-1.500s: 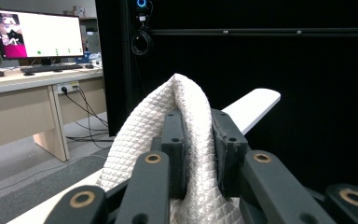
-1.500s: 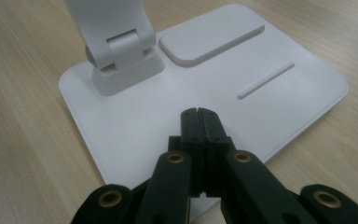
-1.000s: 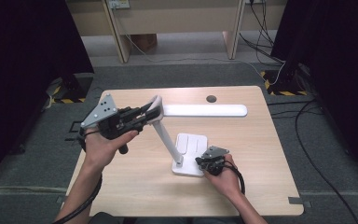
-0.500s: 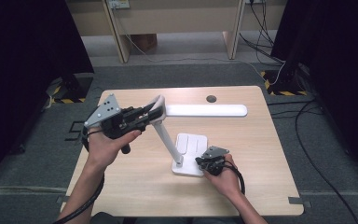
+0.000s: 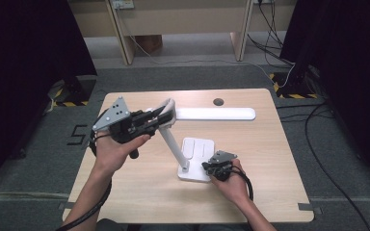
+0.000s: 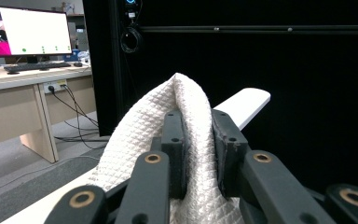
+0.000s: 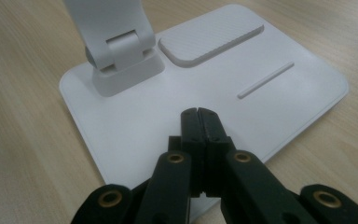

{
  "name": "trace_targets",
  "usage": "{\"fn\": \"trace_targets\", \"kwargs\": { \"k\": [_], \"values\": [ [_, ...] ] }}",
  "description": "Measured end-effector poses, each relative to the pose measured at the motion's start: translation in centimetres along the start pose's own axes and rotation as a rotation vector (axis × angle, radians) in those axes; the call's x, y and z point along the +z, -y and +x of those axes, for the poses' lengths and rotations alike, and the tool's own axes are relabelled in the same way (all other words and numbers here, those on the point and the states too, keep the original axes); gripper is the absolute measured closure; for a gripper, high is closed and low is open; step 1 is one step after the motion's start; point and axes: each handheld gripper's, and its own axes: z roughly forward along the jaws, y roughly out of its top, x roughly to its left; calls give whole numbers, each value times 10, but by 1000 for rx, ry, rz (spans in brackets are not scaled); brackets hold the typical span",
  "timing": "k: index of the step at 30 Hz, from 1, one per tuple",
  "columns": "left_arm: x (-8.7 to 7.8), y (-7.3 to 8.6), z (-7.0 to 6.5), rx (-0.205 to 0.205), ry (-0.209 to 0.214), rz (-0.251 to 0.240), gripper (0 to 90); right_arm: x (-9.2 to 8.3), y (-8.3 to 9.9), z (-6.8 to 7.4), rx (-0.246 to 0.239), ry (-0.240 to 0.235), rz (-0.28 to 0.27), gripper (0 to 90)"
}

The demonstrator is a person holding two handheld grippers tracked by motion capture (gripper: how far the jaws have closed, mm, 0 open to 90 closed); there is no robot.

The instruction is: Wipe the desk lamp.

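Light wooden counter (image 5: 139, 192) is carrying a white desk lamp (image 5: 200, 154): its flat base is sitting near the middle, slightly toward the near edge. A dark round grommet hole (image 5: 218, 102) is showing by the far edge. Grey carpeted floor (image 5: 38, 183) is surrounding the counter.

The lamp arm (image 5: 172, 139) and lamp head (image 5: 215, 113) bar the table (image 5: 139, 192) middle; front stays open.
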Motion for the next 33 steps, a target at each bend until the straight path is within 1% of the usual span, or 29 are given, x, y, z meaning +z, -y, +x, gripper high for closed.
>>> {"fn": "trace_targets", "kwargs": {
  "k": [18,21,23,33],
  "values": [
    [8,-1,-4,6,13,8,767,0,0,0,6,-1,-1,900],
    [9,-1,-5,6,14,6,767,0,0,0,1,0,-2,900],
    [10,-1,-6,5,15,6,767,0,0,0,7,-1,-1,900],
    [14,-2,-8,9,16,8,768,0,0,0,2,0,-3,900]
  ]
}}
